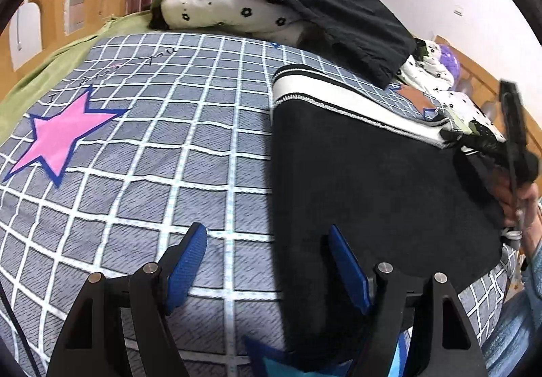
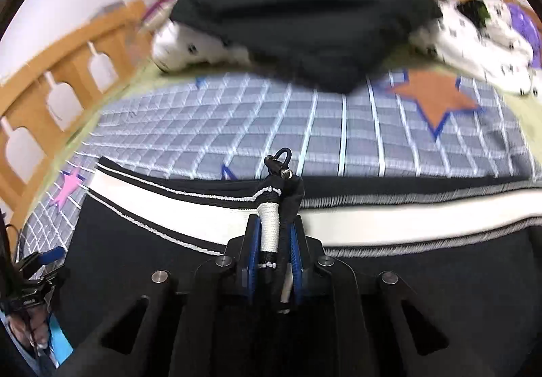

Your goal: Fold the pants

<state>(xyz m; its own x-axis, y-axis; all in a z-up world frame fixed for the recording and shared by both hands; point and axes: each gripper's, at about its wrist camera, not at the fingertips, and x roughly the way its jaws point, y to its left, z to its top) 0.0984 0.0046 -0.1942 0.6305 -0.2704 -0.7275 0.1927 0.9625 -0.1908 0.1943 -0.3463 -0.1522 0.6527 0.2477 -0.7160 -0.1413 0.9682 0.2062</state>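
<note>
Black pants (image 1: pixel 372 180) with a white side stripe lie on the checked bed sheet at the right of the left wrist view. My left gripper (image 1: pixel 267 238) is open and empty, its blue pads straddling the pants' left edge just above the sheet. My right gripper (image 2: pixel 276 224) is shut on a bunched fold of the pants (image 2: pixel 271 217), black cloth with the white stripe and a drawstring end sticking up between the pads. The right gripper also shows at the far right of the left wrist view (image 1: pixel 515 146). The pants spread wide below it (image 2: pixel 406 217).
The grey checked sheet (image 1: pixel 152 156) has a pink star (image 1: pixel 57 136) and an orange star (image 2: pixel 437 96). A heap of flowered bedding (image 1: pixel 230 7) with a dark garment (image 1: pixel 338 18) on top lies at the far side. A wooden bed rail (image 2: pixel 50 89) runs at the left.
</note>
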